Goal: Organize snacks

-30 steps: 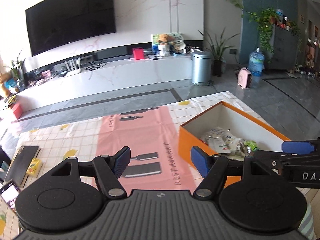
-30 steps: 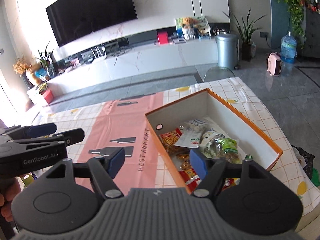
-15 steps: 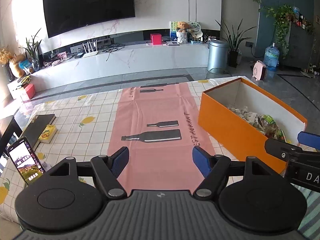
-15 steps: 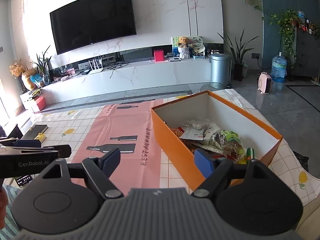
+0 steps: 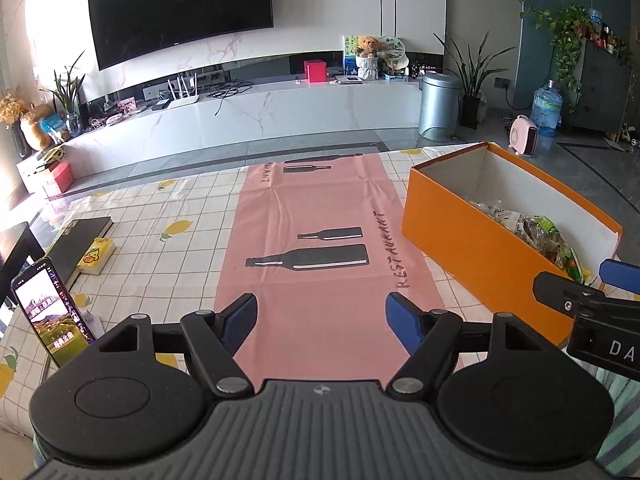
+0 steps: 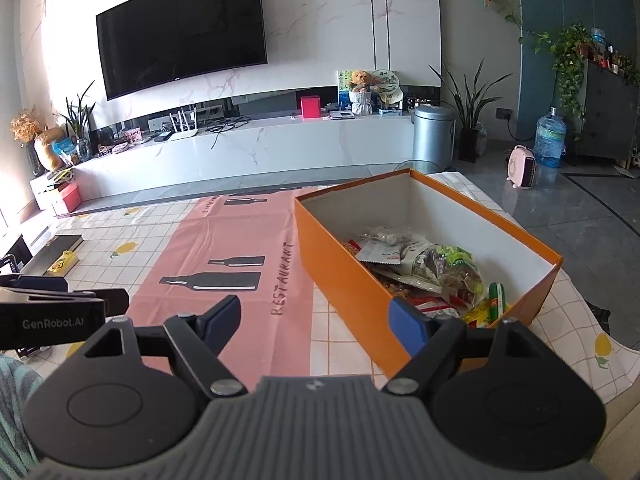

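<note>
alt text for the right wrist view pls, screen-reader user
An open orange box holding a heap of snack packets sits on a checked tablecloth, ahead of the right gripper, whose blue-padded jaws are open and empty. A pink runner printed with bottles lies to the box's left, and the left gripper pokes in at the left edge.

Bright daylight floods in from the left, blowing out the wall [image 5: 48,32] there. Both views stay sharp, though straight lines bow hard toward the edges.
</note>
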The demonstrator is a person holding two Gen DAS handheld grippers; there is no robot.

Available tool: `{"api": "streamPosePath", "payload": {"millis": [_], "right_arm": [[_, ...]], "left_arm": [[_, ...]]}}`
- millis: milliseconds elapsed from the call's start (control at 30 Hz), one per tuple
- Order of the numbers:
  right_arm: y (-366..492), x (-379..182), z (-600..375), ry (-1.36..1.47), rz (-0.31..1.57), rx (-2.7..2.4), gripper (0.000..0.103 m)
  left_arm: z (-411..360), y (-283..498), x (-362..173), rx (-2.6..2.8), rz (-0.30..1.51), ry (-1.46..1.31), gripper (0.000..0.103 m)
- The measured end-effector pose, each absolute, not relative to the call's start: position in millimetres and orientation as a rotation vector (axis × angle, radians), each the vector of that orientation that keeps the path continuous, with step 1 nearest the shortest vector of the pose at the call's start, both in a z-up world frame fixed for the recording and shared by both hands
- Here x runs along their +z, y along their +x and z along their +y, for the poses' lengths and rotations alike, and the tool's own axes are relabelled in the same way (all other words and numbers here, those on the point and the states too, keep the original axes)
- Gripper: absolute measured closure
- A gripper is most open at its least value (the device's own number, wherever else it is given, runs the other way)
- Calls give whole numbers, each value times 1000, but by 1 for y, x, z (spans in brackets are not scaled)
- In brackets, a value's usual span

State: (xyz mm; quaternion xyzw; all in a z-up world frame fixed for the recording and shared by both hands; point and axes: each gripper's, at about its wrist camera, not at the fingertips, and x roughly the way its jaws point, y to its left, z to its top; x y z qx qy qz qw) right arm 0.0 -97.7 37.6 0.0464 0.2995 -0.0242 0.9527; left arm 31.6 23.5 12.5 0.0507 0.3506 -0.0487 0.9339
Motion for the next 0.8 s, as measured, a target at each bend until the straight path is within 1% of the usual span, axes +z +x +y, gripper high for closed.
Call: {"api": "streamPosePath", "payload": {"millis": [800], "right_arm": [[-2,39,-96,84,603,-34,24]], "left_arm": [[27,31,13,-89,729,80,17]]}}
